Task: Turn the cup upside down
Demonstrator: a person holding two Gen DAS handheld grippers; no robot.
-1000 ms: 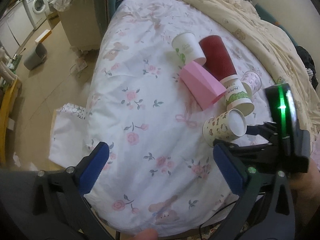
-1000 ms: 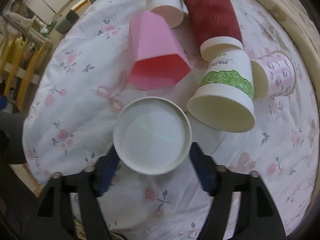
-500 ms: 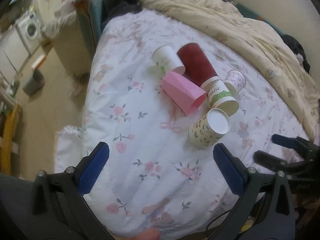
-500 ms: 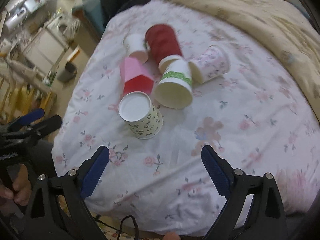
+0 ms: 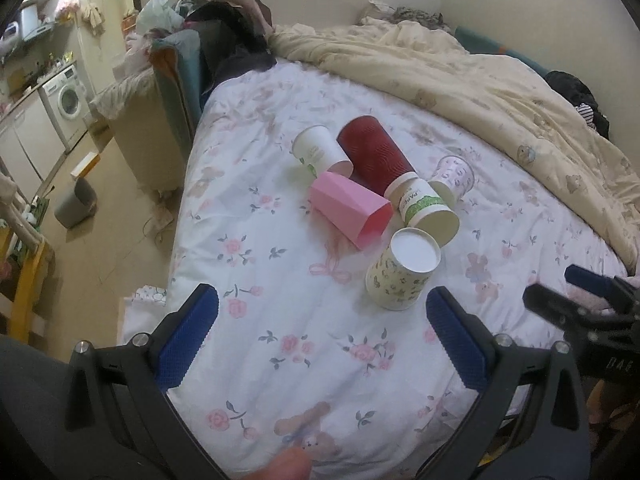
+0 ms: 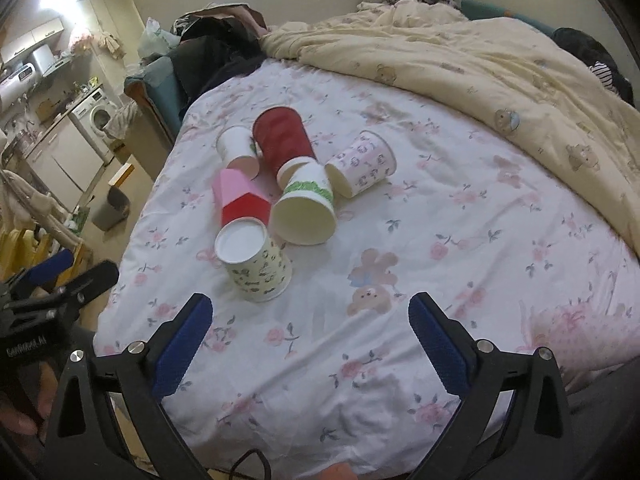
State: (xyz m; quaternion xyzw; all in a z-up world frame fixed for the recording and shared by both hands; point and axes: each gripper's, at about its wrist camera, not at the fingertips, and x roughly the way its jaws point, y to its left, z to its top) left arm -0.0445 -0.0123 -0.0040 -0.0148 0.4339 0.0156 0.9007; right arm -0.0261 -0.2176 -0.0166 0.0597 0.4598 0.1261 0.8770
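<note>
A yellow patterned paper cup (image 5: 402, 268) stands upside down on the flowered bed sheet, white base up; it also shows in the right wrist view (image 6: 253, 261). My left gripper (image 5: 322, 340) is open and empty, held back near the bed's front edge. My right gripper (image 6: 310, 342) is open and empty, held back from the cup; it shows at the right of the left wrist view (image 5: 576, 296). Behind the cup lie a pink faceted cup (image 5: 350, 208), a green-banded paper cup (image 5: 426, 210), a dark red cup (image 5: 374, 156), a white cup (image 5: 320, 150) and a pink-print cup (image 5: 454, 172), all on their sides.
A cream quilt (image 5: 480, 80) is bunched along the far and right side of the bed. Left of the bed are bare floor, a grey bin (image 5: 76, 202), a washing machine (image 5: 68, 102) and a yellow frame (image 5: 24, 288).
My right gripper let go of the yellow cup, left standing base up, and pulled back and up. Both grippers have drawn away from the bed, so more of the room shows.
</note>
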